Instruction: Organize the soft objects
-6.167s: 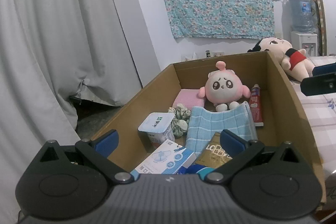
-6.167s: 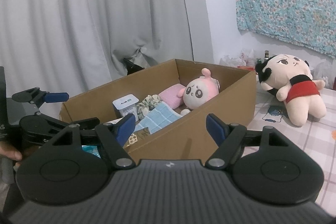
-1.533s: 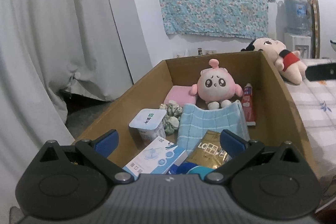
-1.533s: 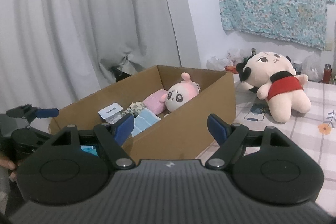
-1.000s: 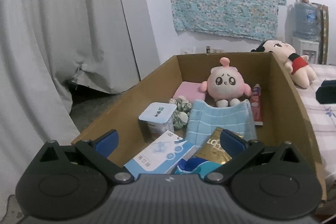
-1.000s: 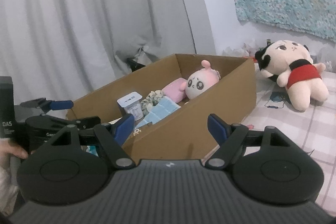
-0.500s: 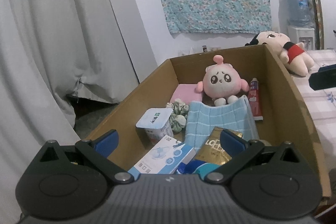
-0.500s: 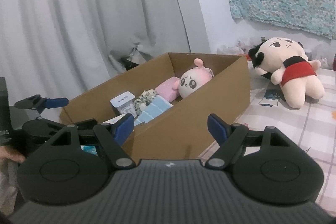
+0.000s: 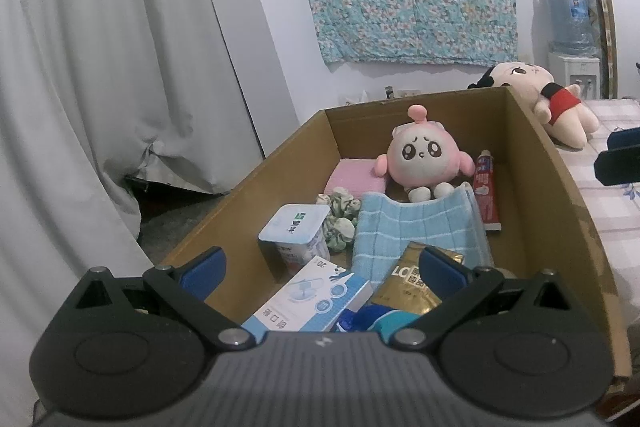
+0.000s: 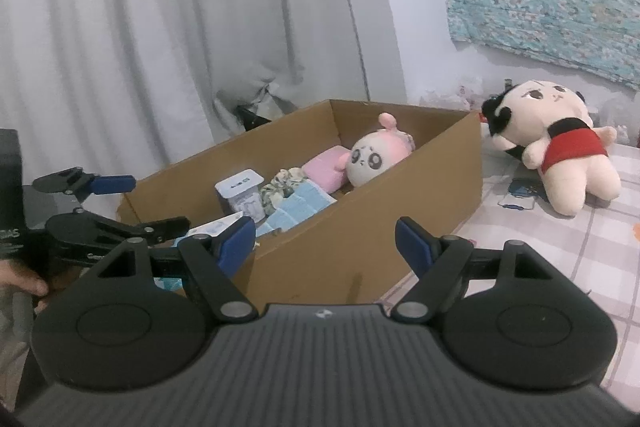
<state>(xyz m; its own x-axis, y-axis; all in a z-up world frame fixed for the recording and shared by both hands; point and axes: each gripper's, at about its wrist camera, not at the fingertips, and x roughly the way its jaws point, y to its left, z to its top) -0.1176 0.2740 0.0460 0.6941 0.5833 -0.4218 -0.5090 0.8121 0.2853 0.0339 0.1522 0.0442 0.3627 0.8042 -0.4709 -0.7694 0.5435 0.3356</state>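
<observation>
1. The left gripper (image 9: 322, 265) hovers at the near end of the cardboard box (image 9: 538, 163), its blue pads spread wide with nothing between them, the same spread as half a second ago.
2. The right gripper (image 10: 325, 235) hangs outside the box's long side wall, jaws also spread and empty; its opening has not changed.
3. Compared with half a second ago, both views are framed slightly differently, yet nothing in the box has shifted.
4. The pink plush (image 9: 422, 157) sits upright at the far end of the box, feet touching the edge of the blue towel (image 9: 418, 227).
5. A pink folded cloth (image 9: 354, 175) lies just beside the plush, with a floral scrunchie (image 9: 340, 213) between it and the yogurt cup (image 9: 292, 235).
6. A toothpaste tube (image 9: 486, 193) lies along the right wall, as before.
7. The large doll (image 10: 556, 143) lies outside the box on the checked tablecloth (image 10: 560, 255), untouched by either tool.
</observation>
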